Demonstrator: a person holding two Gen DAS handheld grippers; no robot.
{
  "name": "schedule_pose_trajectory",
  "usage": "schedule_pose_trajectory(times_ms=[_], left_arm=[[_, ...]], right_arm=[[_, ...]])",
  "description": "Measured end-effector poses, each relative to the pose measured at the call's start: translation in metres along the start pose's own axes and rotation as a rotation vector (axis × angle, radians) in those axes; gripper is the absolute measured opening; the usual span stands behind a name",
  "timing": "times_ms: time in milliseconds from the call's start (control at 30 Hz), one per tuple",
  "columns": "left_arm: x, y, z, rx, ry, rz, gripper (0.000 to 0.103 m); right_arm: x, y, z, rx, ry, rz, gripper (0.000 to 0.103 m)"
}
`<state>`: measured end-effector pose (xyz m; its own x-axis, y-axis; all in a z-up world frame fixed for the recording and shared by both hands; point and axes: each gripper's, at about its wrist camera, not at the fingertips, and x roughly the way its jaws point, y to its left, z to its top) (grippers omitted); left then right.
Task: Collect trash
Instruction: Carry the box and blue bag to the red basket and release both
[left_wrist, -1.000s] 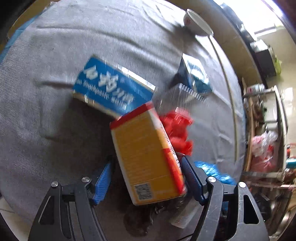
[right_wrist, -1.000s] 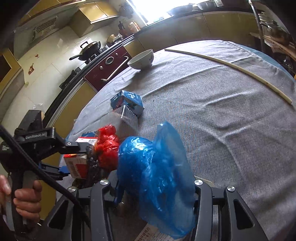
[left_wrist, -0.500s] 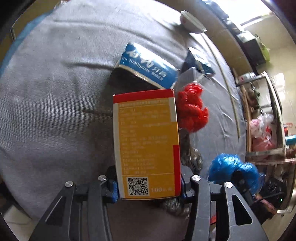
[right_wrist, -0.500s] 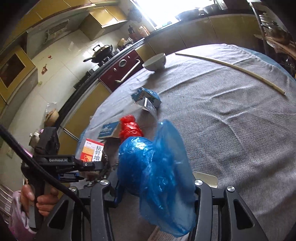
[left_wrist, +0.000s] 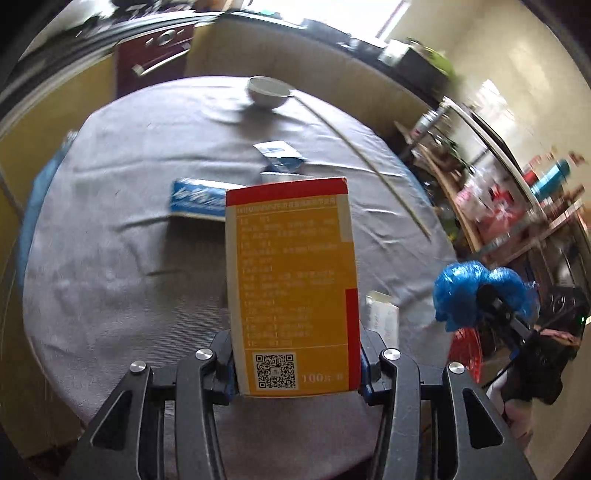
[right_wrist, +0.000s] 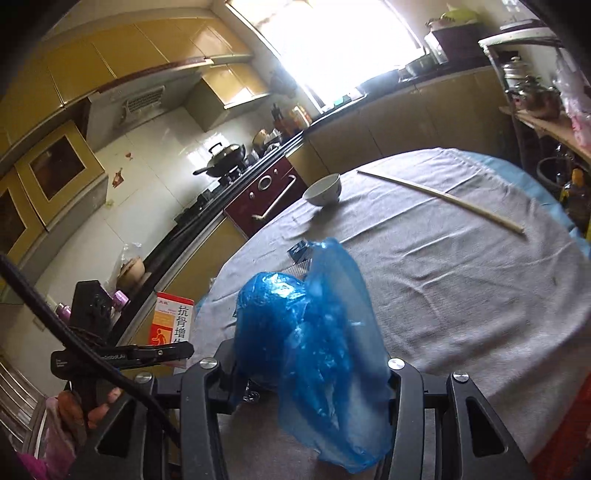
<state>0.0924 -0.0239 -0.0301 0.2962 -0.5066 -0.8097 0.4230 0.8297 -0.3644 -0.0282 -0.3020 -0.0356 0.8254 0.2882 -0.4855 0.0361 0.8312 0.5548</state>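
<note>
My left gripper (left_wrist: 295, 363) is shut on an orange and red medicine box (left_wrist: 291, 280), held upright above the near edge of the grey-clothed round table (left_wrist: 110, 258). The box also shows at the left of the right wrist view (right_wrist: 170, 321). My right gripper (right_wrist: 310, 369) is shut on a crumpled blue plastic bag (right_wrist: 314, 332), which shows at the right of the left wrist view (left_wrist: 476, 291). A blue flat box (left_wrist: 195, 199), a blue foil packet (left_wrist: 280, 153) and a small white box (left_wrist: 382, 319) lie on the table.
A white bowl (left_wrist: 267, 92) stands at the table's far side, with a long thin stick (left_wrist: 369, 162) lying across the right part. Yellow kitchen cabinets, a stove with a wok (right_wrist: 225, 153) and cluttered shelves (left_wrist: 517, 206) surround the table.
My left gripper has lifted the orange box off the table and tilted up to a level view. My right gripper with the blue bag has risen too.
</note>
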Motion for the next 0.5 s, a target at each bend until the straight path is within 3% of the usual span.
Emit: schedule_pose_trajectory(times_ms=[167,500], left_arm=[[0.009,-0.054,-0.006,0.135,0.020,-0.038,0.049],[0.059,-0.189,-0.036,0.434,0.151,-0.119,0.050]], right_arm=[[-0.042,-0.016,-0.002,0.001,-0.064,-0.070,0.050],[-0.157,-0.092,-0.031,0.139,-0.195,-0.289,0.050]])
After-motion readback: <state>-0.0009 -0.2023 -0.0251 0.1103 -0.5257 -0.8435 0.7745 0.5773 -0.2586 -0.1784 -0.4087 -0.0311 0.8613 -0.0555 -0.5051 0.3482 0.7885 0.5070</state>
